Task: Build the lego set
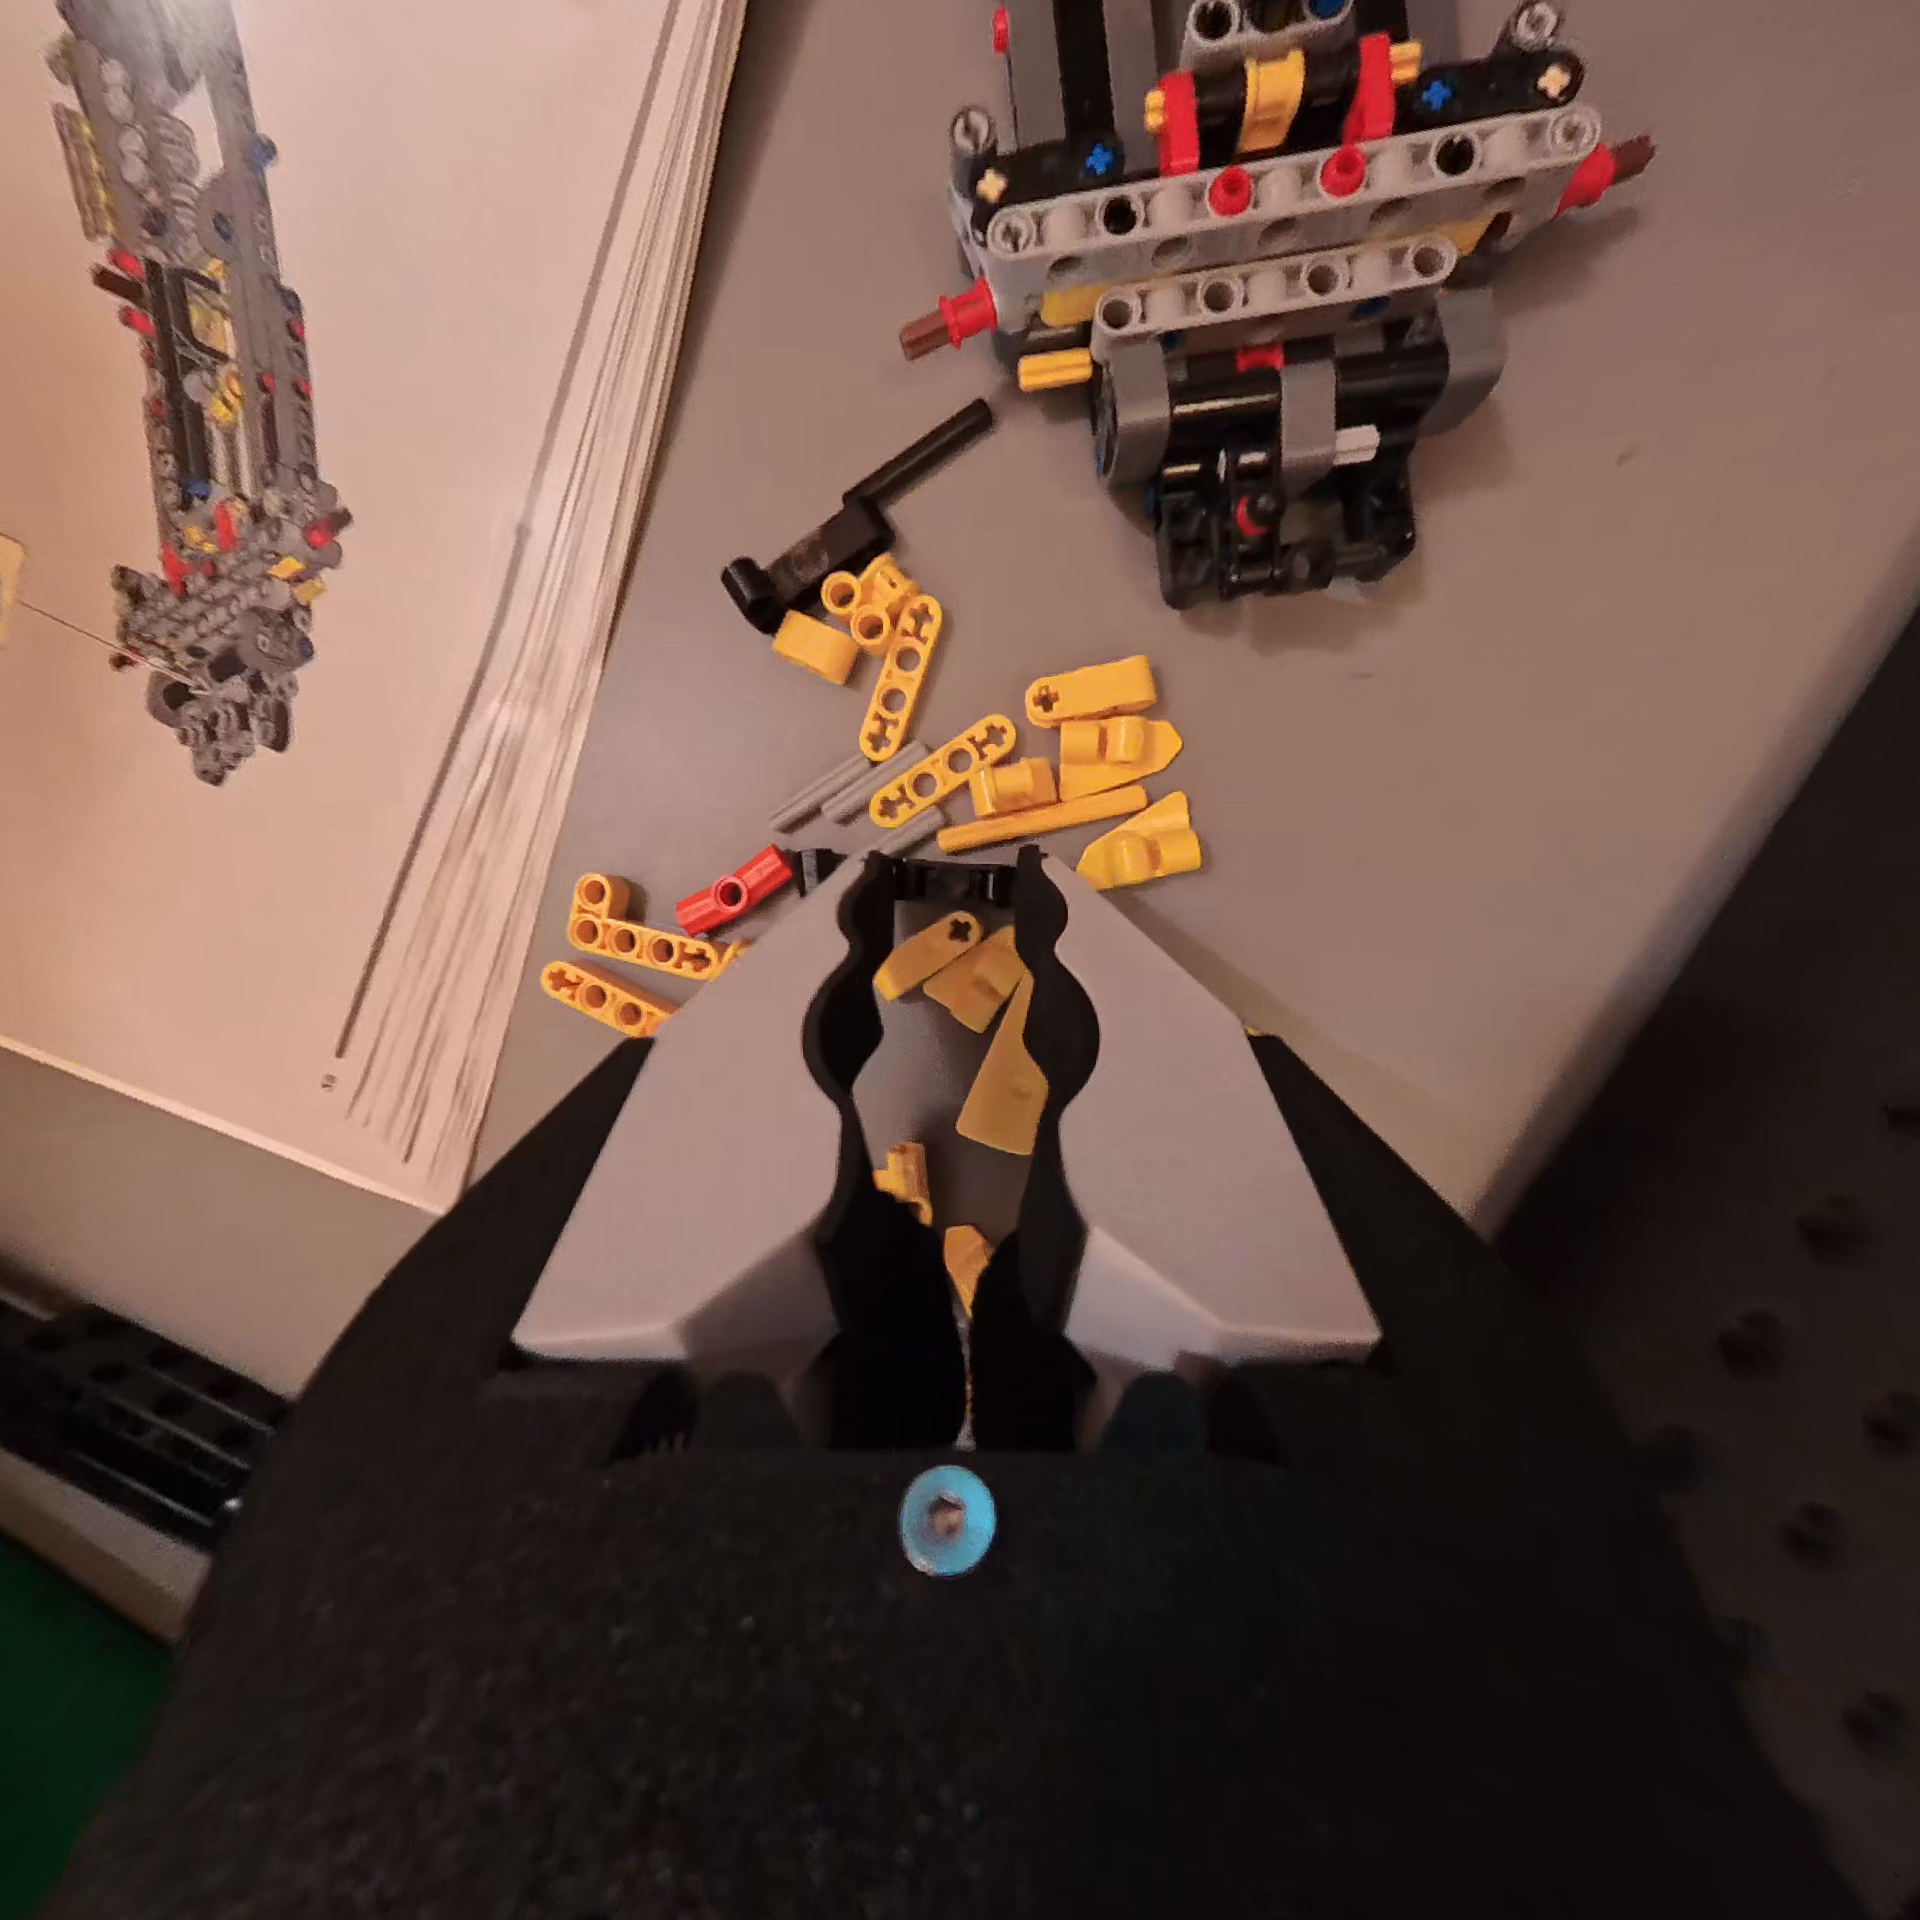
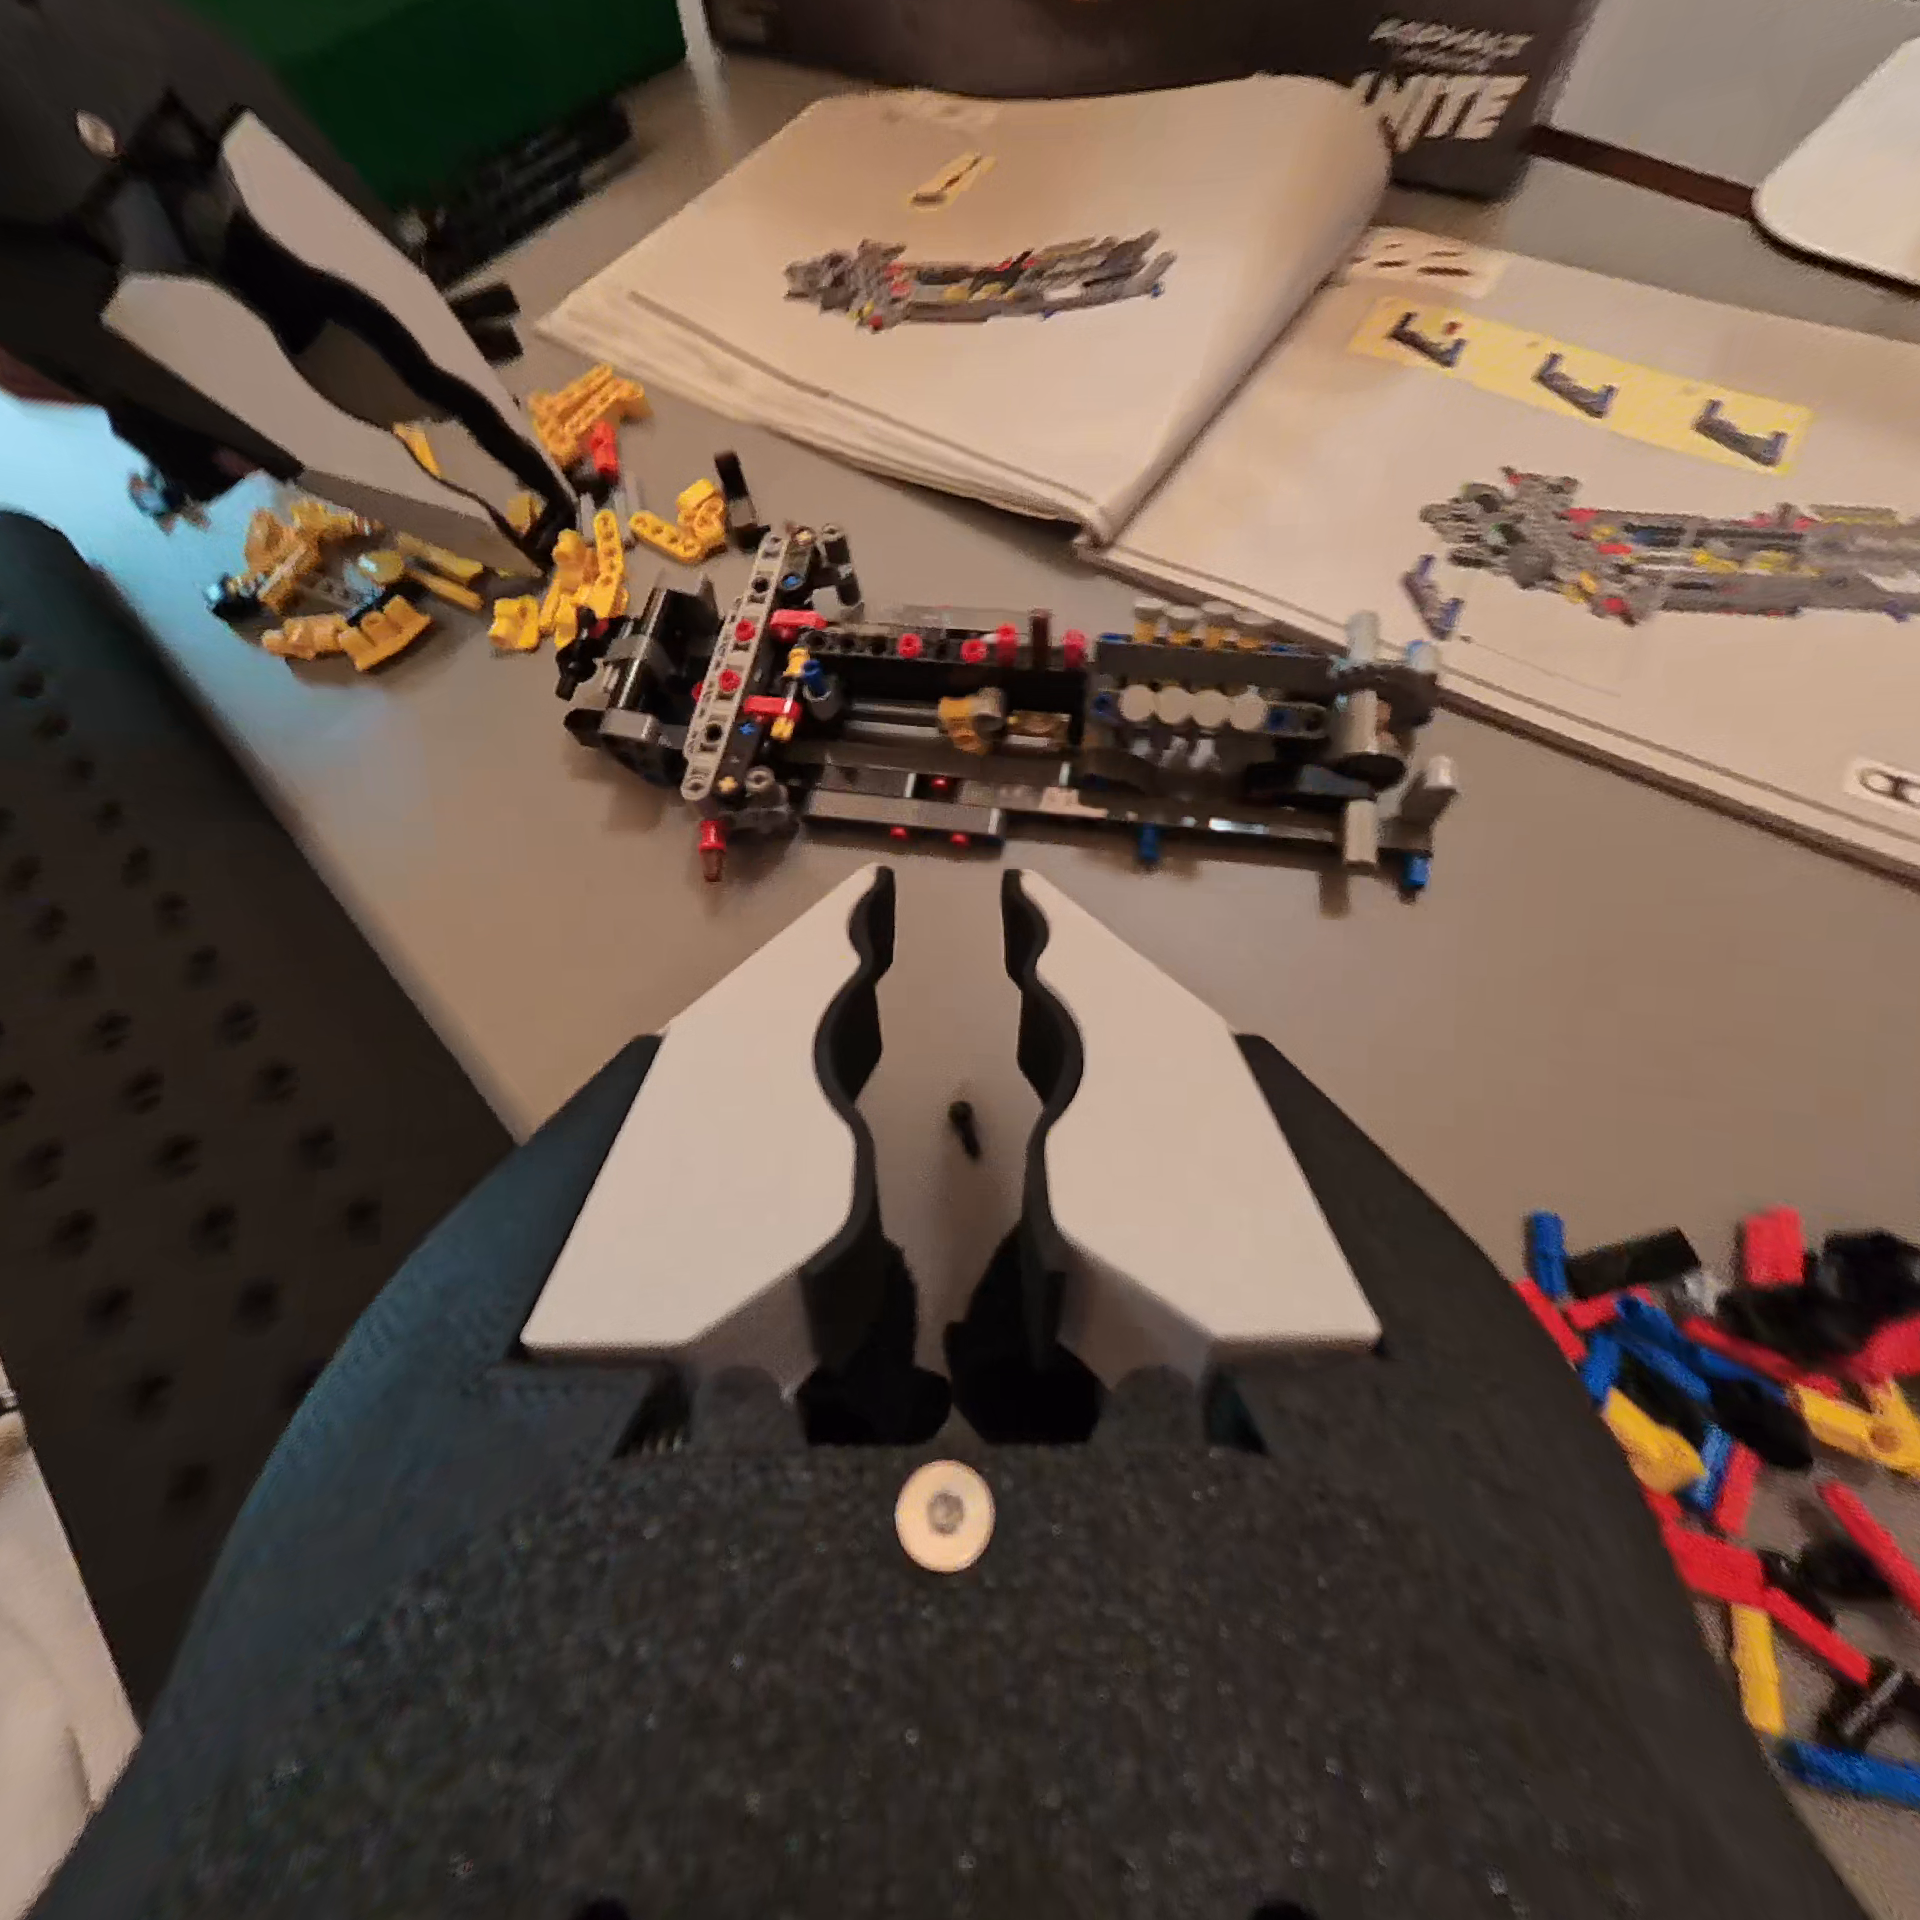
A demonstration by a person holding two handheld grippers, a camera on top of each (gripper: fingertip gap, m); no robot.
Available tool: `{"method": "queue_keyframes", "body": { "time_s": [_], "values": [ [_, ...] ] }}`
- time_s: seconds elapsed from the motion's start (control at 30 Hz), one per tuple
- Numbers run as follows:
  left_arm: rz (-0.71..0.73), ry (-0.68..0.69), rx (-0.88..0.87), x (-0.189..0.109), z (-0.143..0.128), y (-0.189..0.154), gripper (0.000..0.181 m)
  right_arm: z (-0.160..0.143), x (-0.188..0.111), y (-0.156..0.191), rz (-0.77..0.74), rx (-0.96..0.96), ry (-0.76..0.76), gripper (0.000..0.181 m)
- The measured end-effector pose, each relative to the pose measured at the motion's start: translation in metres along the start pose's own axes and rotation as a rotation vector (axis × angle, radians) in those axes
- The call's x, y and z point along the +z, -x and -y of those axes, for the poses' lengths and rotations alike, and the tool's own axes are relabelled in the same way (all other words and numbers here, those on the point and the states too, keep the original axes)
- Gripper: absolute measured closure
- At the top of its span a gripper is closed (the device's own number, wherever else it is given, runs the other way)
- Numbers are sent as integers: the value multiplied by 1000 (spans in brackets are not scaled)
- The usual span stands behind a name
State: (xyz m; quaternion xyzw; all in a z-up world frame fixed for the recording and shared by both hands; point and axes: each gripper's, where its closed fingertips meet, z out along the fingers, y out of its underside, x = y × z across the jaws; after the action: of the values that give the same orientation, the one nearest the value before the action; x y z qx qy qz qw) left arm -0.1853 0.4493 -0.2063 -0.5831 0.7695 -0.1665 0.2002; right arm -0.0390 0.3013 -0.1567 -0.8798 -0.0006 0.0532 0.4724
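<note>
The partly built Lego chassis (image 2: 987, 717), black and grey with red and blue pins, lies on the grey table; its front end shows in the left wrist view (image 1: 1278, 312). My left gripper (image 1: 949, 868) is down in a pile of loose yellow pieces (image 1: 1039, 769), its tips closed against both ends of a small black piece (image 1: 951, 885). It also shows at the upper left of the right wrist view (image 2: 545, 535), tips at the yellow pile (image 2: 582, 582). My right gripper (image 2: 945, 894) is open and empty, just short of the chassis, above a small black pin (image 2: 964, 1127).
An open instruction booklet (image 2: 987, 312) lies behind the chassis and to the left in the left wrist view (image 1: 312, 520). A pile of red, blue, black and yellow pieces (image 2: 1714, 1403) lies at the right. A black perforated board (image 2: 156, 1039) borders the table. A black cranked piece (image 1: 831, 540) lies near the yellow parts. My right gripper's tips are some 6 cm from the small black pin (image 2: 964, 1127).
</note>
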Motion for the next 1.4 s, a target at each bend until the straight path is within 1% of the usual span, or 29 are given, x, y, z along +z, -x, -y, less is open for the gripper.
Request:
{"method": "queue_keyframes", "body": {
  "time_s": [0.1, 0.17, 0.2, 0.27, 0.33, 0.37, 0.4, 0.47, 0.53, 0.63, 0.7, 0.8, 0.87, 0.97, 1.07, 1.1, 1.13, 1.17, 1.23, 1.3, 1.4],
  "values": [
    [42, -50, 9, -11, 12, 4, 160, -2, -13, -14, -1, 66, -64, 161],
    [56, -133, 7, -23, 30, 1, 160, -2, -19, -24, -15, 92, -105, 161],
    [50, -193, 6, -30, 43, -3, 160, 1, -22, -26, -15, 100, -134, 161],
    [-28, -326, 6, -41, 78, -27, 160, 9, -27, -34, -34, 91, -208, 161],
    [-157, -417, 24, -41, 115, -68, 160, 10, -28, -40, -45, 94, -232, 159],
    [-216, -415, 41, -34, 128, -90, 160, 11, -28, -41, -46, 96, -236, 159],
    [-246, -375, 72, -23, 134, -107, 160, 11, -28, -42, -56, 89, -242, 159],
    [-207, -243, 161, 5, 130, -122, 160, 9, -28, -44, -74, 77, -237, 159],
    [-207, -139, 223, 23, 119, -130, 160, 9, -30, -47, -89, 84, -245, 158],
    [-240, -139, 192, 34, 125, -134, 160, 9, -38, -57, -120, 102, -265, 158],
    [-238, -143, 183, 39, 130, -134, 160, 2, -46, -66, -169, 72, -224, 158],
    [-226, -132, 198, 47, 134, -135, 160, -19, -75, -97, -366, -14, -112, 160],
    [-218, -116, 203, 54, 136, -138, 160, -36, -95, -113, -444, -16, -42, 162],
    [-226, -112, 219, 61, 138, -146, 160, -57, -121, -126, -484, 40, 11, 162],
    [-241, -123, 217, 62, 142, -152, 160, -75, -137, -137, -493, 102, 50, 160],
    [-249, -119, 224, 61, 141, -153, 157, -81, -141, -141, -501, 115, 62, 160],
    [-260, -122, 229, 60, 141, -155, 145, -85, -143, -145, -507, 123, 72, 160],
    [-274, -139, 226, 57, 144, -155, 138, -88, -145, -149, -512, 129, 78, 160],
    [-327, -216, 202, 44, 155, -154, 136, -91, -143, -157, -508, 149, 80, 160],
    [-362, -356, 164, 24, 176, -141, 140, -88, -135, -163, -479, 170, 76, 160],
    [-297, -622, 56, -10, 208, -91, 147, -87, -131, -182, -501, 148, 123, 159]
  ]
}}
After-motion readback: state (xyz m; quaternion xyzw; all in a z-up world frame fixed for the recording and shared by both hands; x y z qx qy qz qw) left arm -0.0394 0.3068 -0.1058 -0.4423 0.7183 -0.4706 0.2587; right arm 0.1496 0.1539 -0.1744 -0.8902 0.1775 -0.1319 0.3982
